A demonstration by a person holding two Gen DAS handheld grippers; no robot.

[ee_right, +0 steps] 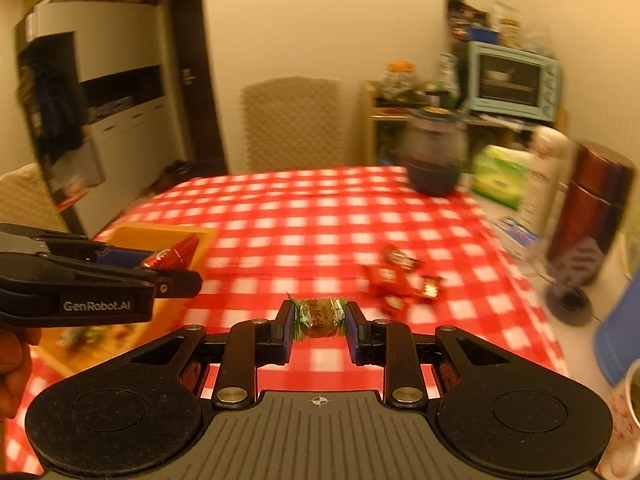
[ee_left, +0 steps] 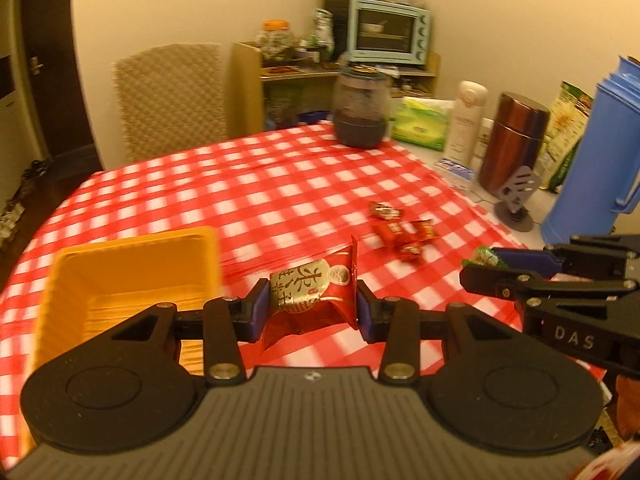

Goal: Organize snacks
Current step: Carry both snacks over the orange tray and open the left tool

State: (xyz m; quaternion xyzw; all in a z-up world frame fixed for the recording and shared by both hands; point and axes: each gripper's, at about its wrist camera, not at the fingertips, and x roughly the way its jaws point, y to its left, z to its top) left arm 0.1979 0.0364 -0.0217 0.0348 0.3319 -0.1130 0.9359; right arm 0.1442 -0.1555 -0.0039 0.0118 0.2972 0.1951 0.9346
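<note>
Red-foil pastry packet (ee_left: 316, 292) clamped in left gripper (ee_left: 311, 307), just right of yellow tray (ee_left: 132, 264). Right gripper (ee_right: 319, 322) pinches green-wrapped candy (ee_right: 320, 317) above tablecloth (ee_right: 304, 216). Step: carrying to tray. Next: shift left over tray, let go.

left gripper (ee_left: 310, 300) and right gripper (ee_right: 320, 318) both clamped, side by side

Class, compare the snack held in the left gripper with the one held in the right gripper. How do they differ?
The red packet in the left gripper is larger than the green candy in the right gripper. The packet is red and gold; the candy is green and brown. Both are wrapped, bear printed characters and are clamped between jaws.
</note>
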